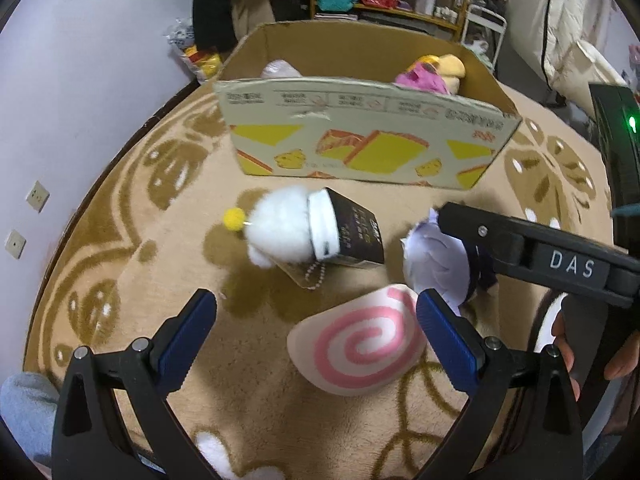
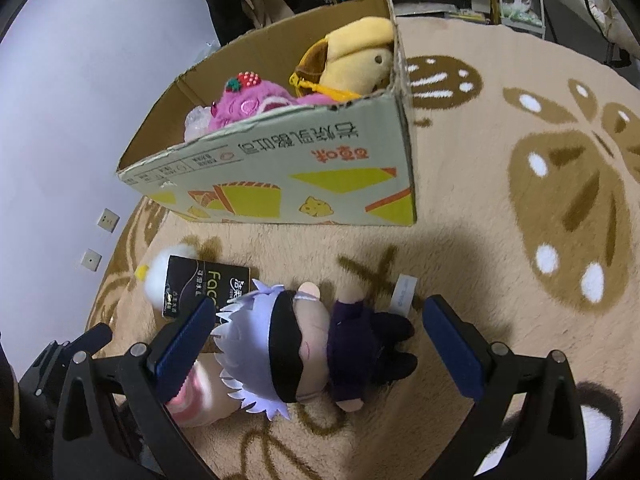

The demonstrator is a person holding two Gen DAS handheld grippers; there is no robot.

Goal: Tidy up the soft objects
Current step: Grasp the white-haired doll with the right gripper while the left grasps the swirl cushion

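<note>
- The left claw (image 1: 316,320) hangs released, blue pads spread wide, over a round cream plush cushion with a pink spiral (image 1: 358,346) lying on the beige carpet with brown flower patterns (image 1: 132,248); its right pad is just beside the cushion's edge.
- The right claw (image 2: 318,334) is likewise released, its pads either side of a plush doll with pale lilac spiky hair, black blindfold and dark purple outfit (image 2: 304,344), touching neither side.
- Beyond the doll lies a black tissue packet (image 2: 206,286) with a fluffy white plush toy with a yellow pompom (image 1: 280,226) against it.
- Farther off stands an open cardboard box printed with yellow shapes (image 2: 280,176), holding a pink plush (image 2: 248,100) and a yellow plush (image 2: 360,56).
</note>
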